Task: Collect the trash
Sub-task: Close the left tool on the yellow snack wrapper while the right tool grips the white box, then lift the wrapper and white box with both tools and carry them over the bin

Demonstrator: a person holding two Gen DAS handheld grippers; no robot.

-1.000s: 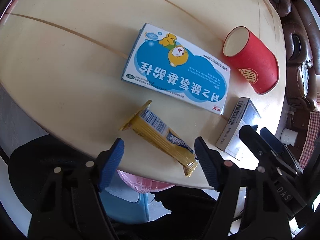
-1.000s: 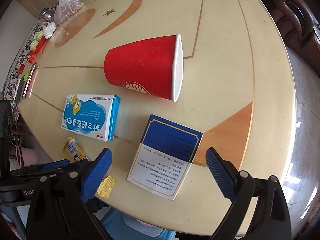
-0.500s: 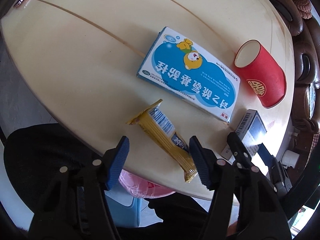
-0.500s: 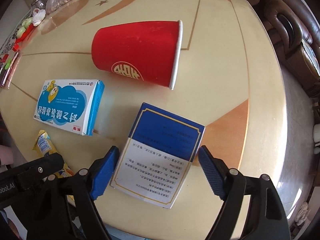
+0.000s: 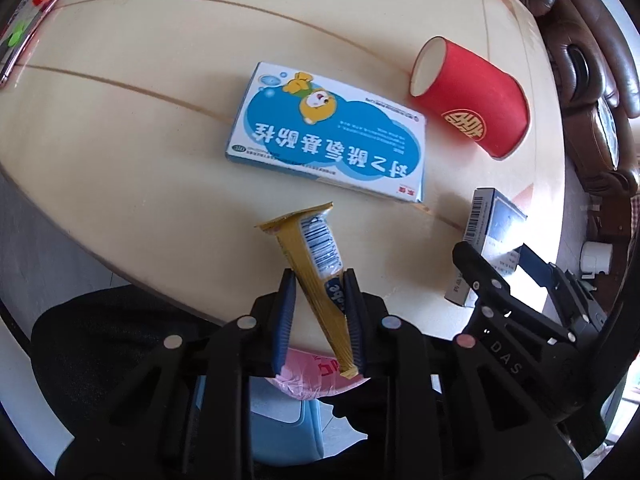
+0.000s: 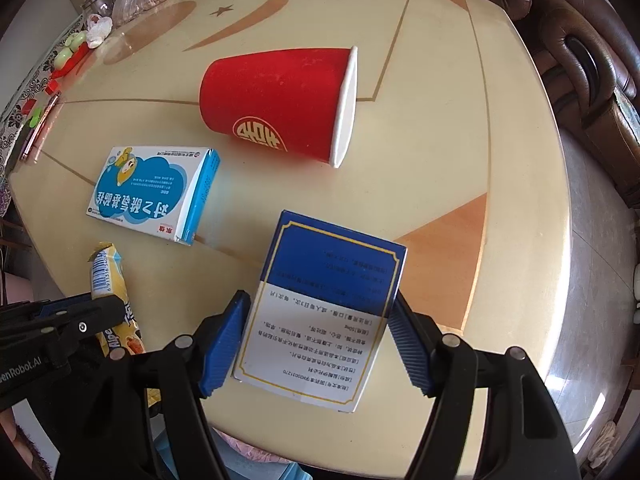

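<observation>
While both claws point steeply down over the near edge of the cream counter (image 5: pixel 120 128), each has just been closing on one piece of trash; the left claw (image 5: pixel 318 312) is nearly shut, its blue pads pinching a yellow snack wrapper (image 5: pixel 316 256) that runs lengthwise between the jaws, its far end sticking out ahead of the tips and its near end trailing back past the counter edge; to the right, the right claw (image 6: pixel 320 340) stands partly open, its pads against the two long sides of a blue and white box (image 6: pixel 320 312) whose long axis lies along the fingers. Each hand already has its own item, so I judge the coming move is a straight lift. Ahead of the left claw lies a blue cartoon medicine box (image 5: pixel 332 140); further ahead and right, a red paper cup (image 5: pixel 472 100) rests on its side, nearer the right claw. Only the left view shows the pink bag (image 5: pixel 312 372) below the counter edge, directly under its claw; only the right view shows the printed top face of its box.
</observation>
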